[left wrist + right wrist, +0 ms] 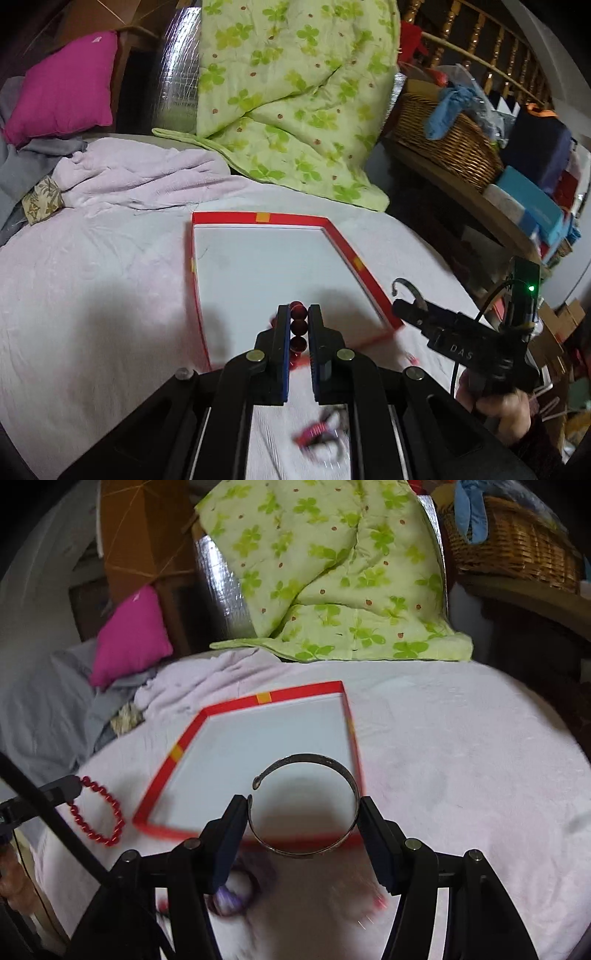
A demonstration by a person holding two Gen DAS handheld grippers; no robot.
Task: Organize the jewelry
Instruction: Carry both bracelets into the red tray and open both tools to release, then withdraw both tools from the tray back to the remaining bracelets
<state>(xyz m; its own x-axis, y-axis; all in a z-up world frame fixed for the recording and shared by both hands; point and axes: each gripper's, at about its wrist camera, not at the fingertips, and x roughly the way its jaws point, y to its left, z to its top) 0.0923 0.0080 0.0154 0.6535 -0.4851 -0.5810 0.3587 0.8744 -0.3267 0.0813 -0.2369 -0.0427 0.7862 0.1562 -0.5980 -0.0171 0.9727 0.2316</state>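
- The left gripper [299, 314] is squeezed shut on a red bead bracelet [298, 326]. The round beads sit in a row between its two blue pads.
- In the right wrist view that same bracelet [98, 812] hangs in a loop from the left gripper [75, 786], off to the left of the right gripper and above the bed.
- A red box lid [347, 247] with a white inside lies flat on the pale pink blanket [92, 277], just in front of both grippers. Nothing lies in the part of the lid that shows.
- A small pink thing [314, 432] lies on the blanket under the left gripper. It is too blurry to name.
- The right gripper [303, 812] is about half open and holds a dark metal cuff bangle [332, 764] across its width. One pad touches each side of the ring. The gap in the bangle faces up and to the left.
- The bangle is held up above the near edge of the box lid [184, 746].
- Seen from the left wrist, the right gripper [412, 304] is to the right of the left one, by the lid's right corner, with a person's hand [506, 413] on its handle.
- Past the lid, a green leafy quilt [295, 92] is piled up, with a bright pink pillow [66, 85] far to the left and a wicker basket [454, 147] to the right.
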